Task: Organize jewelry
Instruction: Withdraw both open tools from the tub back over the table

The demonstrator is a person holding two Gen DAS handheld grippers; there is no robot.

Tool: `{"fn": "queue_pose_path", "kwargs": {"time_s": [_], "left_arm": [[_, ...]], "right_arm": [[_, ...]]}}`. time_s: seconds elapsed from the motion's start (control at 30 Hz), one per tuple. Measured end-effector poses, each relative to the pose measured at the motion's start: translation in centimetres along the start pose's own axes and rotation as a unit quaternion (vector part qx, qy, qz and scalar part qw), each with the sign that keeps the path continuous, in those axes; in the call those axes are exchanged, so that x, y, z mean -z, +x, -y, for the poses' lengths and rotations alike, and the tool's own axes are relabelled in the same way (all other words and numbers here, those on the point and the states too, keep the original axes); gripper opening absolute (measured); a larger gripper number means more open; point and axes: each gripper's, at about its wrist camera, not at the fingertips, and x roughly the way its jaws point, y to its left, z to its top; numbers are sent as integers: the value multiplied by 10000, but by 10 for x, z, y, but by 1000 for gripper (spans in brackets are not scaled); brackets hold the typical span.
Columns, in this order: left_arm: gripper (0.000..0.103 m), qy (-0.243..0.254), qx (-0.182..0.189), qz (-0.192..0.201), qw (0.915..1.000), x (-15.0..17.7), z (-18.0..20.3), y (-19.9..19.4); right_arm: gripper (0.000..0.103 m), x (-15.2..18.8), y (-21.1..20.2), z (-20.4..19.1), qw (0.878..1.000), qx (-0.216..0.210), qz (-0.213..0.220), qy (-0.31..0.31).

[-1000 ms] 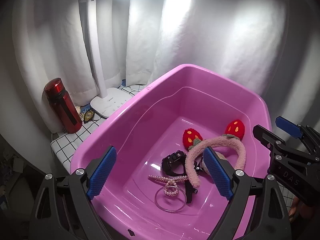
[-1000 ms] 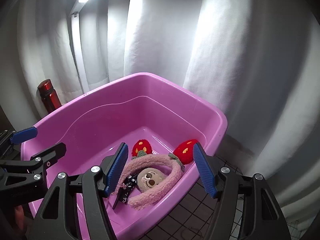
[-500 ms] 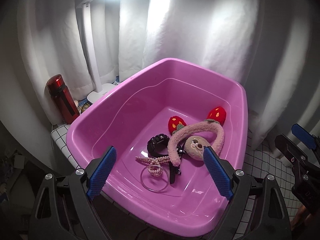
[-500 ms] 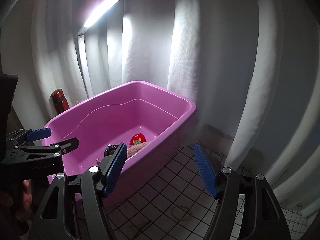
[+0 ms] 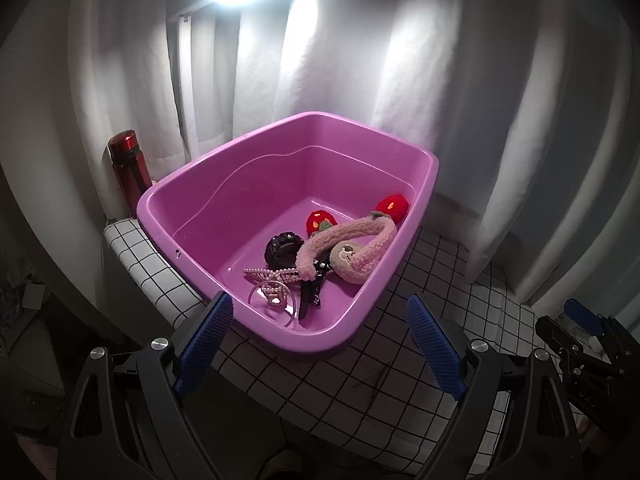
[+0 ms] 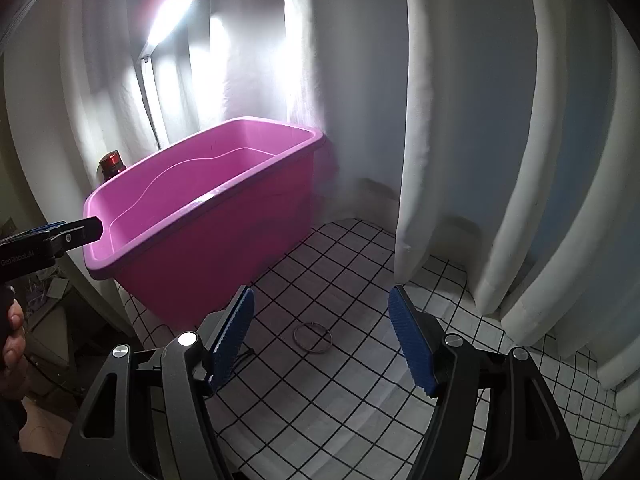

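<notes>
Left tongs (image 5: pixel 320 344): spread wide, empty, lower centre of the left view, above the checked table (image 5: pixel 360 380).
Pink tub (image 5: pixel 192 184): centre of the left view. Contents seen only here: plush pink headband (image 5: pixel 344 240) with two red strawberries (image 5: pixel 320 220), black watch (image 5: pixel 282 246), pearl clip (image 5: pixel 272 274), clear bangle (image 5: pixel 274 304), black clip (image 5: pixel 310 296).
Red bottle (image 5: pixel 129 168): left of the tub, against the white curtain (image 5: pixel 500 120).
Right tongs (image 6: pixel 322 334): spread wide, empty, lower centre of the right view.
Metal ring (image 6: pixel 312 337): seen only in the right view, flat on the table between the blue pads (image 6: pixel 410 344), outside the tub.
Lamp (image 6: pixel 170 16): upper left.
</notes>
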Motion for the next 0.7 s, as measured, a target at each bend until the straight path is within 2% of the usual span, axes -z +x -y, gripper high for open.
{"fn": "queue_pose_path", "kwargs": {"time_s": [0.2, 0.33, 0.43, 0.7], "left_arm": [[87, -157, -5, 22, 9999, 32, 17, -15], [87, -157, -75, -76, 9998, 55, 31, -16], [87, -151, -56, -9, 9999, 74, 42, -16], [87, -50, -233, -288, 9993, 115, 67, 29]], "right_arm": [[67, 26, -1, 16, 9998, -131, -53, -152], [67, 46, 10, 24, 9991, -332, -220, -153], [67, 59, 22, 30, 9982, -463, -363, -124], [67, 81, 57, 45, 9955, -725, -614, -19]]}}
